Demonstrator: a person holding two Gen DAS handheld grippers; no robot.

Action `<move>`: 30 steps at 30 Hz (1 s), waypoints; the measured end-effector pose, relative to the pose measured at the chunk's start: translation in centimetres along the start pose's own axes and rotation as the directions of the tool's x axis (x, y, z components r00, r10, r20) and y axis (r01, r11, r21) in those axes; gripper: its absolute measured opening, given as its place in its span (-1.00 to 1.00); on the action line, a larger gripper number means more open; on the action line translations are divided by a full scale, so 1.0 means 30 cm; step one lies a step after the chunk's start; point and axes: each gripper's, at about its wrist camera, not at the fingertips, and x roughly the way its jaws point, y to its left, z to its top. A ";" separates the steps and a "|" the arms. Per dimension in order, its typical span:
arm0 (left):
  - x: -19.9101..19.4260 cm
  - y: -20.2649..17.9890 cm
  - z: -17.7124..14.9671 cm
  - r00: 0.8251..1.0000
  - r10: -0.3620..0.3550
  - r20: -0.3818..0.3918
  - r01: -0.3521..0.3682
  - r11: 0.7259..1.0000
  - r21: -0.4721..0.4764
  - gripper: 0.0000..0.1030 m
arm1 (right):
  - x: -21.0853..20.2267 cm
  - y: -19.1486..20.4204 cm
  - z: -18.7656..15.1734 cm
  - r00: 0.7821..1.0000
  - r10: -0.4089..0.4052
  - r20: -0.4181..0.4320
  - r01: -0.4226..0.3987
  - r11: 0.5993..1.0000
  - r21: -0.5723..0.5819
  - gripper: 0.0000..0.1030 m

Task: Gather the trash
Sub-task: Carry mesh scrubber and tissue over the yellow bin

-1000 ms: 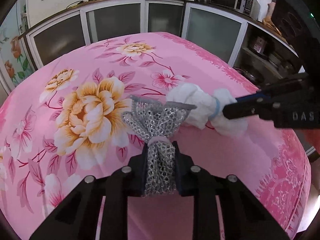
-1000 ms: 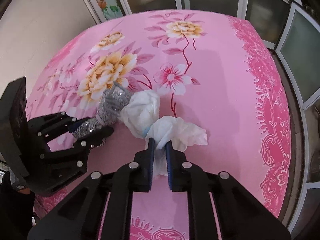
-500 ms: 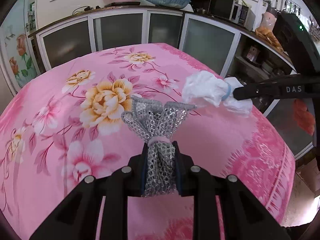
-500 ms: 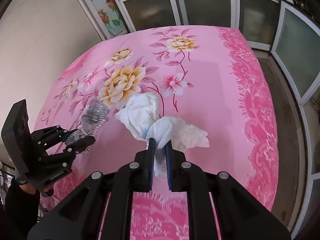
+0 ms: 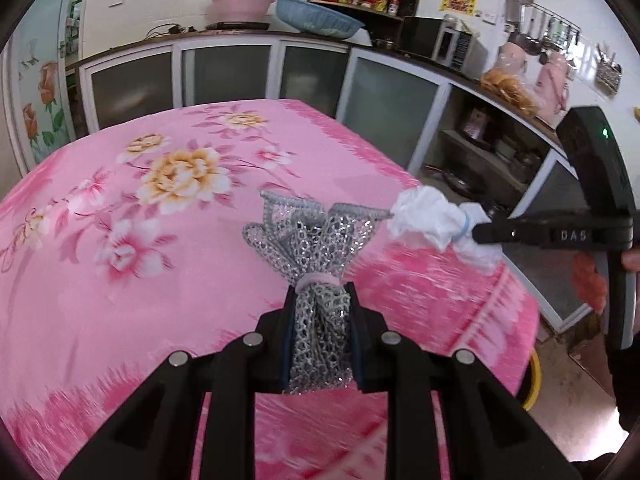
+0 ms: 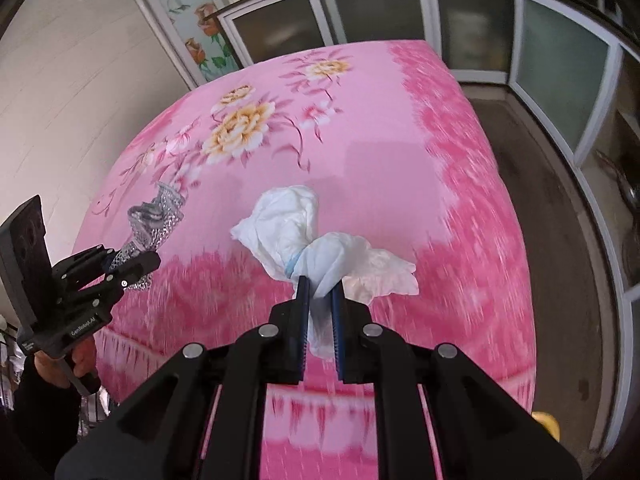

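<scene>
Both tongs grip trash: mesh bundle [image 5: 316,240], tissue wad [image 6: 296,232].

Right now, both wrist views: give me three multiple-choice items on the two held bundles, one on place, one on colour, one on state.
1. Place: the white crumpled tissue bundle is
A. lying on the pink floral tablecloth
B. held up over that cloth
C. on the counter

2. Colour: the band tying the silver sequinned mesh bundle is
A. pale pink
B. green
C. black

3. State: the left gripper is
A. open and empty
B. shut on the mesh bundle
C. shut on the tissue

Key:
1 B, since the right gripper pinches its tail clear of the cloth.
2 A, a pink loop above the fingers.
3 B, mesh fills the gap between its pads.
</scene>
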 end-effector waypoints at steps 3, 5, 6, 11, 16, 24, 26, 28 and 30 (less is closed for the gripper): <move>-0.011 -0.090 -0.042 1.000 -0.025 -0.004 0.025 0.999 0.026 -0.60 | -0.063 -0.048 -0.090 1.000 0.004 0.014 -0.004 0.999 0.034 -0.81; -0.013 -0.154 -0.068 0.999 -0.039 -0.006 0.039 0.998 0.043 -0.60 | -0.117 -0.091 -0.157 1.000 -0.005 0.030 0.003 0.998 0.064 -0.81; -0.010 -0.177 -0.078 0.999 -0.052 -0.010 0.052 0.998 0.047 -0.60 | -0.138 -0.111 -0.186 0.999 -0.010 0.034 0.007 0.997 0.076 -0.81; 0.016 -0.320 -0.109 0.995 -0.101 -0.021 0.102 0.992 0.073 -0.60 | -0.243 -0.224 -0.317 0.997 -0.064 0.047 0.057 0.989 0.139 -0.81; 0.078 -0.500 -0.117 0.986 -0.155 -0.052 0.161 0.979 0.124 -0.60 | -0.359 -0.362 -0.450 0.988 -0.137 0.065 0.119 0.967 0.226 -0.81; 0.186 -0.802 -0.125 0.961 -0.253 -0.114 0.272 0.939 0.210 -0.60 | -0.523 -0.557 -0.646 0.966 -0.241 0.089 0.198 0.918 0.343 -0.81; 0.198 -0.861 -0.128 0.955 -0.270 -0.123 0.292 0.928 0.231 -0.59 | -0.560 -0.598 -0.688 0.960 -0.263 0.096 0.211 0.905 0.370 -0.81; 0.211 -0.928 -0.131 0.948 -0.289 -0.131 0.314 0.915 0.254 -0.60 | -0.602 -0.652 -0.735 0.953 -0.286 0.102 0.223 0.886 0.406 -0.81; 0.224 -0.988 -0.136 0.941 -0.308 -0.143 0.336 0.903 0.269 -0.60 | -0.630 -0.689 -0.772 0.946 -0.308 0.105 0.237 0.872 0.428 -0.81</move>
